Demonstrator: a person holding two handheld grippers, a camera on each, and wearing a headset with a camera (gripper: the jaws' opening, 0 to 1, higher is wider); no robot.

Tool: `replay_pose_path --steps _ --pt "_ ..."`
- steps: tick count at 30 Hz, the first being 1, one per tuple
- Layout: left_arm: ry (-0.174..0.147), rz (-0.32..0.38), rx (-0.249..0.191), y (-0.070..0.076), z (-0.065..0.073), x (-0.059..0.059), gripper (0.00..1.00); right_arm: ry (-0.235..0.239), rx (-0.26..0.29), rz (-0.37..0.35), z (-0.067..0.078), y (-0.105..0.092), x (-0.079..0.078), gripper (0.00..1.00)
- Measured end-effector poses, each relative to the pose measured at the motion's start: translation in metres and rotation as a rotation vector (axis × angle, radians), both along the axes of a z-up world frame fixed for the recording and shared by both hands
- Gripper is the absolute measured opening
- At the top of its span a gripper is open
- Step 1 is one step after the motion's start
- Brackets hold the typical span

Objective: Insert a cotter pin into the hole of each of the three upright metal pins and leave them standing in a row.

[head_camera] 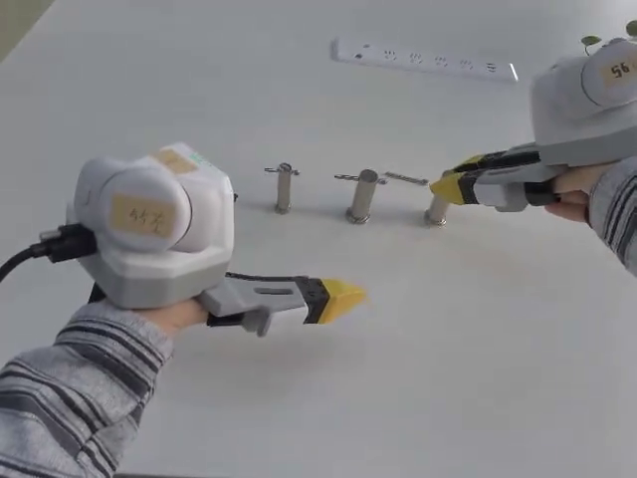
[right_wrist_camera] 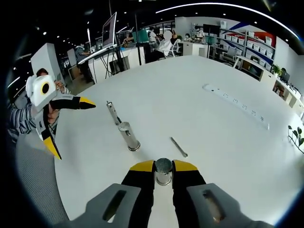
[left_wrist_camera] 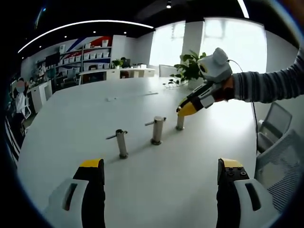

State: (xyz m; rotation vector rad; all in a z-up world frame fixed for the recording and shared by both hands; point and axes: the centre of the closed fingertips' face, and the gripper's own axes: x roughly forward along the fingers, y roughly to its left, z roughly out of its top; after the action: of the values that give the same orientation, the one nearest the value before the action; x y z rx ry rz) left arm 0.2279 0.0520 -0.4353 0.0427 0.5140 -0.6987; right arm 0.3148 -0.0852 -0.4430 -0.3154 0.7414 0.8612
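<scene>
Right gripper (right_wrist_camera: 164, 166): yellow-tipped jaws closed on the top of the nearest short upright steel pin (right_wrist_camera: 164, 174), which stands on the white table (head_camera: 478, 329).
Loose thin metal cotter pin (right_wrist_camera: 179, 147): lying flat on the table near that pin, not touching it.
Middle upright steel pin (head_camera: 362, 197): standing, fitted cotter pin (head_camera: 346, 178) through its top.
End upright steel pin (head_camera: 284, 191): standing in line with the other two, second fitted cotter pin (head_camera: 279, 170) through its top.
Left gripper (left_wrist_camera: 161, 164): jaws wide apart, empty, held well short of the row.
Long white power strip (head_camera: 423, 60): on the table beyond the pins.
</scene>
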Motion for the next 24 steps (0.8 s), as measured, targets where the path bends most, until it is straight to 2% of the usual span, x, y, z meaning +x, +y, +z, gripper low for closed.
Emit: replay_pose_path --steps 8,13,19,24 --pt "-0.006 -0.01 0.006 -0.002 0.001 -0.002 0.99 0.0 0.005 0.034 0.0 0.003 -0.024 0.08" --pt "-0.009 -0.014 0.006 -0.003 0.002 -0.002 0.99 0.001 0.025 0.051 0.004 0.008 -0.031 0.08" --pt "-0.012 -0.013 0.01 -0.003 0.002 -0.001 0.99 -0.017 -0.002 0.141 0.004 0.023 -0.046 0.08" --pt "-0.014 -0.013 0.011 -0.003 0.002 -0.001 0.99 -0.015 0.001 0.174 0.003 0.034 -0.055 0.08"
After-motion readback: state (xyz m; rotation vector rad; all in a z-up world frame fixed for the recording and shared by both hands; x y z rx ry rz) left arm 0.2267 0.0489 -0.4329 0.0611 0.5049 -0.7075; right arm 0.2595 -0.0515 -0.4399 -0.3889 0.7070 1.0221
